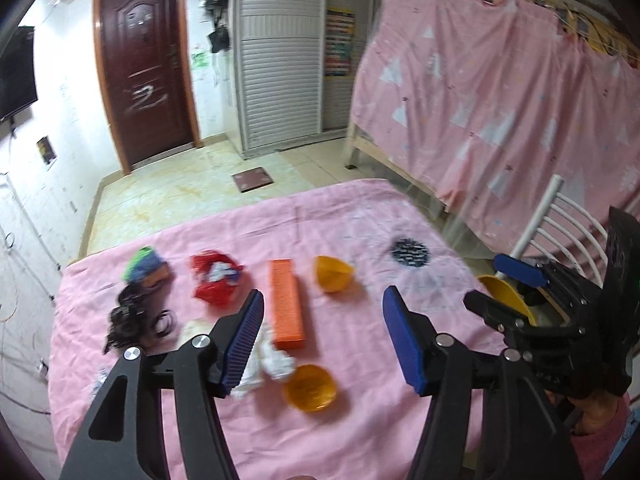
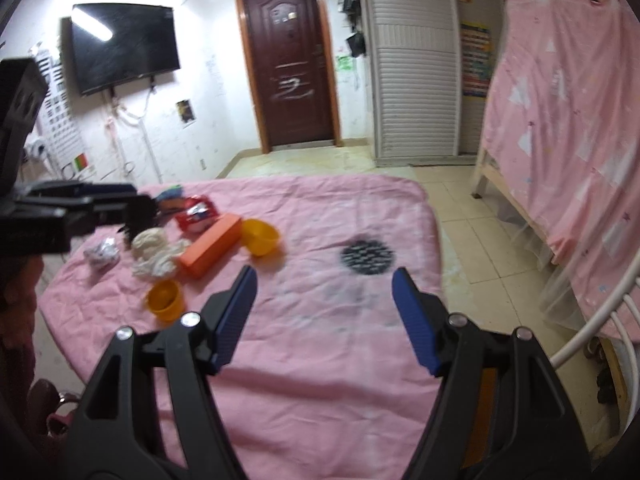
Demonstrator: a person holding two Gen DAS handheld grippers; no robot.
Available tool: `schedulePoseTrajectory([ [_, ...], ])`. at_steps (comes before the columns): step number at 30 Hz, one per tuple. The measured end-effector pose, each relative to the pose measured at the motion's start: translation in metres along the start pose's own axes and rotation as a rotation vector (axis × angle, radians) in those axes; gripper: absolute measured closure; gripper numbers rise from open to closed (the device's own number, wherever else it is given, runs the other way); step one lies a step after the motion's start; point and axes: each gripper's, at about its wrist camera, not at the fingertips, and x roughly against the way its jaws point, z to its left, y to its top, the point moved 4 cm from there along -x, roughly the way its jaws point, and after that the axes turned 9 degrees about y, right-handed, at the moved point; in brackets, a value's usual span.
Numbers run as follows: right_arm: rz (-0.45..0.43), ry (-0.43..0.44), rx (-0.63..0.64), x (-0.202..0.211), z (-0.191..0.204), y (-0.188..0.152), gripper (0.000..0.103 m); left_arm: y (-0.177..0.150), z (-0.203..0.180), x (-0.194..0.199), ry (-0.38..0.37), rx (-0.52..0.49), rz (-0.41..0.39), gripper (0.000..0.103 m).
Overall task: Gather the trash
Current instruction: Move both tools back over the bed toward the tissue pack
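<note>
Trash lies on a table with a pink cloth (image 1: 360,420): an orange box (image 1: 286,304), a red wrapper (image 1: 216,280), white crumpled tissue (image 1: 272,360), a black tangle (image 1: 132,316), a green-blue wrapper (image 1: 144,266) and two yellow cups (image 1: 310,388) (image 1: 334,278). My left gripper (image 1: 324,320) is open above the tissue and near cup, holding nothing. My right gripper (image 2: 324,300) is open and empty over bare cloth, right of the pile. In the right wrist view I see the box (image 2: 210,246), the tissue (image 2: 154,250), a foil ball (image 2: 102,254) and the cups (image 2: 164,300) (image 2: 260,236).
A black round patterned mat (image 2: 368,256) lies on the cloth right of the pile. A white chair (image 1: 560,236) and a yellow bin (image 1: 504,292) stand at the table's right side. A pink-curtained bed frame (image 2: 560,120) is beyond. Tiled floor and a brown door (image 2: 290,64) are behind.
</note>
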Motion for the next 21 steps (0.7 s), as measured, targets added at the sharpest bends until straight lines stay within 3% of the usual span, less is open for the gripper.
schedulePoseTrajectory([
  [12, 0.083, 0.082, 0.075, -0.036, 0.046, -0.011, 0.030, -0.024, 0.086, -0.003, 0.124, 0.107, 0.037, 0.042],
  [21, 0.120, 0.100, 0.102, -0.056, 0.067, -0.014, 0.030, -0.042, 0.133, -0.007, 0.168, 0.165, 0.061, 0.040],
])
